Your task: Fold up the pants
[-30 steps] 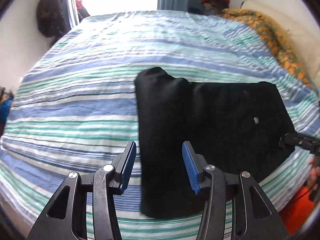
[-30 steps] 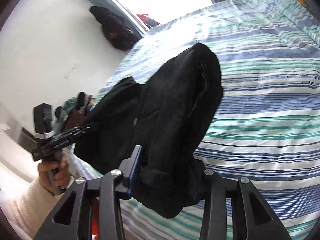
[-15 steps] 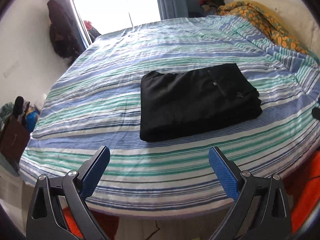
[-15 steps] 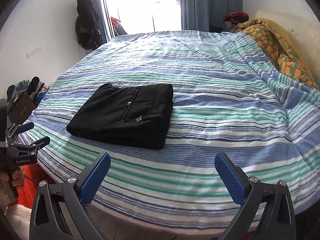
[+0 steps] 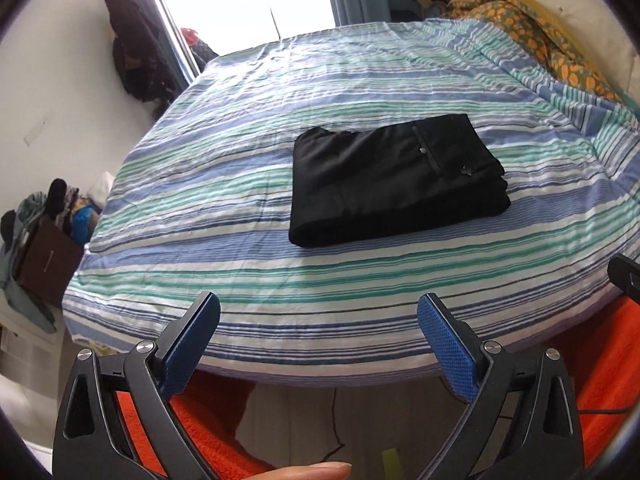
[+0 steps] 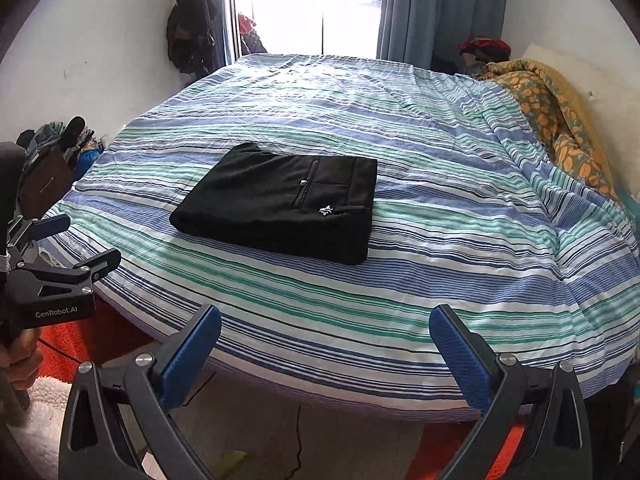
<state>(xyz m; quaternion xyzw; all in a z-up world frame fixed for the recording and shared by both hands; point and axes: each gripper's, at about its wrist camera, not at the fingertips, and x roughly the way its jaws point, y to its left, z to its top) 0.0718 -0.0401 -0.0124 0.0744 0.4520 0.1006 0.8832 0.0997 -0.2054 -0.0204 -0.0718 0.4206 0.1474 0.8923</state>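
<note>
Each hand-held gripper, left (image 5: pixel 318 334) and right (image 6: pixel 325 338), hangs spread wide and empty off the bed's (image 6: pixel 460 208) edge. The black pants (image 6: pixel 280 208) lie folded mid-bed, seemingly square; only a light edge tidy remains.

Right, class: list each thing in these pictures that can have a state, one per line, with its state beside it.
pants: folded into a flat rectangle, lying on the bed
left hand-held gripper: open, holding nothing
right hand-held gripper: open, holding nothing
bedsheet: spread over the bed, slightly wrinkled
blanket: bunched up at the bed's side
curtain: drawn aside from the window
</note>
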